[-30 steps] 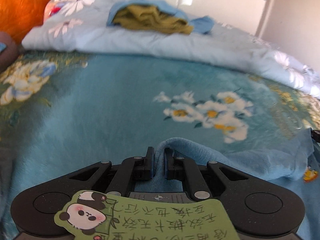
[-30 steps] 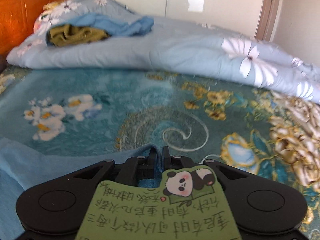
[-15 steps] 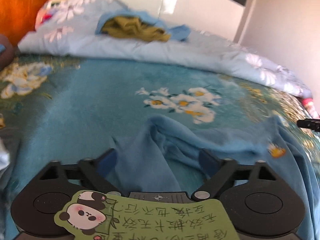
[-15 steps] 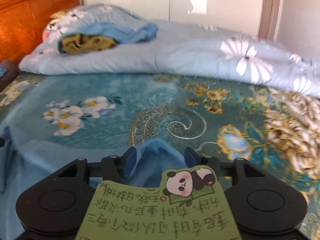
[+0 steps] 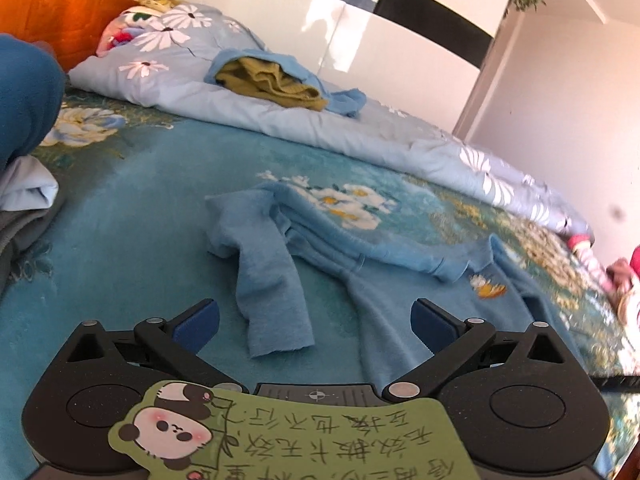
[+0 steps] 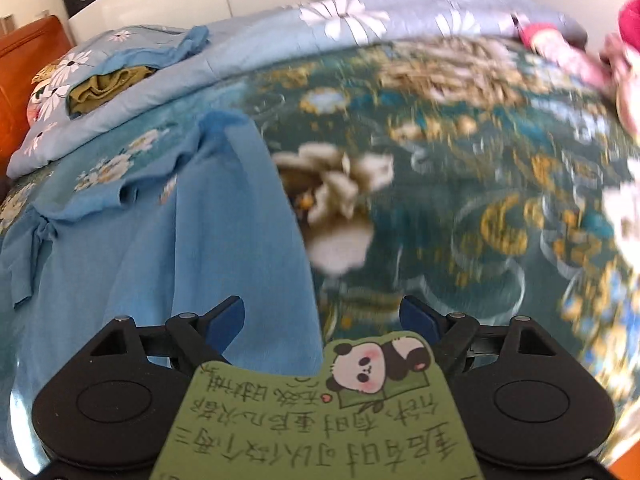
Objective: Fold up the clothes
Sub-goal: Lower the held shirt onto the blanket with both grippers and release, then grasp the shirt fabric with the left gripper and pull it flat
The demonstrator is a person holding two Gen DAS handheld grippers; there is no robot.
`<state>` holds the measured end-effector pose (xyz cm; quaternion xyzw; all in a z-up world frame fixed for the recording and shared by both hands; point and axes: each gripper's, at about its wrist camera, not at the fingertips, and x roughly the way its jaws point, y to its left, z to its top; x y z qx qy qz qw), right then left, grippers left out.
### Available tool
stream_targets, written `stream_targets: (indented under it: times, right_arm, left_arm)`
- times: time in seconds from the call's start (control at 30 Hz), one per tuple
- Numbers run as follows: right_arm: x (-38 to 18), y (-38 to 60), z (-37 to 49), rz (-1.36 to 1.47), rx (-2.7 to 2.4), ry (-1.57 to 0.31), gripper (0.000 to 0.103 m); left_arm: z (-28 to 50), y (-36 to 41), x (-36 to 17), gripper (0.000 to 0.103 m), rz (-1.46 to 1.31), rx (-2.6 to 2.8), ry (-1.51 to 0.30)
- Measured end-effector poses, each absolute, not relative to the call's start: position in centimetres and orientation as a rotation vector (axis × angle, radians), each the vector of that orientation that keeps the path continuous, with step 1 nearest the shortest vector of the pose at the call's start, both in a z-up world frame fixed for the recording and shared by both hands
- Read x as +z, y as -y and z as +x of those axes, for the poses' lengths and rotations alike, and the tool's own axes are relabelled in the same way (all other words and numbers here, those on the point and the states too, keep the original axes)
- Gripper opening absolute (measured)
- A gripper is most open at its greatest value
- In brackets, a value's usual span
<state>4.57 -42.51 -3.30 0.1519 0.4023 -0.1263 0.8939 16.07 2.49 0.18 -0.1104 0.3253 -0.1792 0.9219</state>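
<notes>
Claws (image 5: 315, 322) (image 6: 322, 318) spread above floral bedspread (image 5: 120, 216).

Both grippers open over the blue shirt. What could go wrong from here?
1. The blue shirt lies rumpled, its sleeve crossing over the body; folding now may lock in creases.
2. The open left gripper could pinch the bedspread along with the thin cloth.
3. The right wrist view is blurred, so the right gripper may miss the hem.

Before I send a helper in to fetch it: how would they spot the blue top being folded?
On the teal floral bedspread, in front of the pale daisy quilt, lies a blue top spread flat. Unlike the blue and olive clothes heaped on the quilt, it has a small yellow chest motif.
</notes>
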Motion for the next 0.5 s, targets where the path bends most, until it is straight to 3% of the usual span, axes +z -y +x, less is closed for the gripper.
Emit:
stream_targets:
  times: [0.07, 0.1, 0.17, 0.2, 0.5]
  right_arm:
    - [-3.8, 41.8, 4.9, 0.328, -0.260, -0.839, 0.056]
    - [-3.9, 41.3, 5.1, 0.319, -0.268, -0.838, 0.049]
    - [-3.9, 40.6, 5.2, 0.305, -0.267, -0.831, 0.008]
    - [-3.9, 40.6, 5.2, 0.308, -0.267, -0.826, 0.003]
    - [-0.3, 44.2, 6.5, 0.161, -0.384, -0.755, 0.002]
  left_arm:
    - [15.7, -2.9, 0.4, 0.103, -0.243, -0.370, -0.650]
    - [15.6, -3.0, 0.6, 0.103, -0.250, -0.370, -0.641]
    - [15.3, -3.1, 0.9, 0.103, -0.249, -0.353, -0.630]
    - [15.2, -3.1, 1.0, 0.103, -0.246, -0.341, -0.625]
    - [15.5, -3.7, 0.9, 0.103, -0.247, -0.272, -0.639]
